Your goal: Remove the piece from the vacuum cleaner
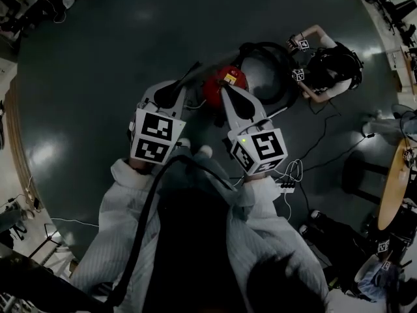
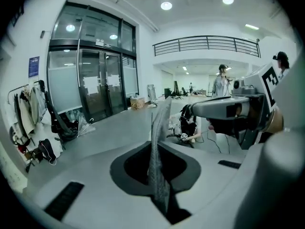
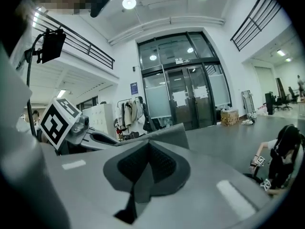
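Red vacuum cleaner [image 1: 225, 82] sits on the floor [image 1: 98, 77] just past my right fingers [image 3: 164, 138]. Those and my left fingers [image 2: 156, 166] are pressed together, holding nothing. If I reach down like this, I may shove it aside or snag its black hose [image 1: 284, 67] instead of gripping.

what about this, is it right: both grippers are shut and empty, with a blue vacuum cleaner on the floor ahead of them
Almost. The head view shows the vacuum cleaner is red, not blue. The rest holds: left gripper and right gripper are shut and empty, with it on the floor ahead of them.
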The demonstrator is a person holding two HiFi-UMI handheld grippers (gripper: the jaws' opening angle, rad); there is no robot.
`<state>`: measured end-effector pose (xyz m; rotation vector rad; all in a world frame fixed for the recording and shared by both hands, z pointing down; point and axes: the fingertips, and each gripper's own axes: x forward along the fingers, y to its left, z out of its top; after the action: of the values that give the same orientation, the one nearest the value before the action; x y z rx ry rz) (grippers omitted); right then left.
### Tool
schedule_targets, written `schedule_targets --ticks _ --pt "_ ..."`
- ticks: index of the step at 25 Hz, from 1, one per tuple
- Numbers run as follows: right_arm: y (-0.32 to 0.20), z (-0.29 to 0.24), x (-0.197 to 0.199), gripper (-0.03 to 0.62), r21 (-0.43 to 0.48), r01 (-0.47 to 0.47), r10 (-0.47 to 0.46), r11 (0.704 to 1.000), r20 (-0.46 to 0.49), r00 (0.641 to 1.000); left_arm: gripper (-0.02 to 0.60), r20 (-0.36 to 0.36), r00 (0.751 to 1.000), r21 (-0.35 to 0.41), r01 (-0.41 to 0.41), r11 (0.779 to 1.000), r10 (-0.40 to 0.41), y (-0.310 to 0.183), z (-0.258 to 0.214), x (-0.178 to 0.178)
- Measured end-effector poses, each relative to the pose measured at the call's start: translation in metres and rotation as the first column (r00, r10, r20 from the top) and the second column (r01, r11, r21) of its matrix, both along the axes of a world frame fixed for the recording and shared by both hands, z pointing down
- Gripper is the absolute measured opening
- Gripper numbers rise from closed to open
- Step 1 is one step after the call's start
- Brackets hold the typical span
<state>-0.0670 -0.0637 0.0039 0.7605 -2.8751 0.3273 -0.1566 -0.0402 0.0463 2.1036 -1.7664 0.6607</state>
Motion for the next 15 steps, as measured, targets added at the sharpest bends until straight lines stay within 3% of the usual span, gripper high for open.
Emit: schedule_targets --ticks 2,5,9,12,15 --pt "-0.021 0.013 -0.021 0.000 0.008 0.009 -0.008 1.000 -0.009 1.000 0.025 -0.025 1.000 0.009 0.017 1.000 -0.016 -0.020 0.014 -0.022" --pt "-0.055 0.075 -0.065 0.000 -0.004 0.018 -0.018 1.000 -0.040 0.999 0.025 -0.075 0.997 0.006 0.035 0.999 -0.035 -0.053 0.076 -0.065" --pt "-0.054 0.125 -0.114 0.000 -0.017 0.045 -0.046 0.999 -0.071 0.996 0.025 -0.113 0.991 -0.008 0.066 0.998 -0.066 -0.050 0.128 -0.112" --pt "-0.035 0.069 -0.106 0.000 0.008 0.051 -0.051 0.999 -0.026 0.998 0.025 -0.065 0.995 0.017 0.071 0.997 -0.070 -0.031 0.070 -0.105" --pt "-0.020 -0.014 -0.066 0.000 0.025 0.050 -0.050 0.998 0.017 0.999 0.025 -0.018 0.997 0.035 0.072 0.997 -0.072 -0.015 -0.016 -0.068"
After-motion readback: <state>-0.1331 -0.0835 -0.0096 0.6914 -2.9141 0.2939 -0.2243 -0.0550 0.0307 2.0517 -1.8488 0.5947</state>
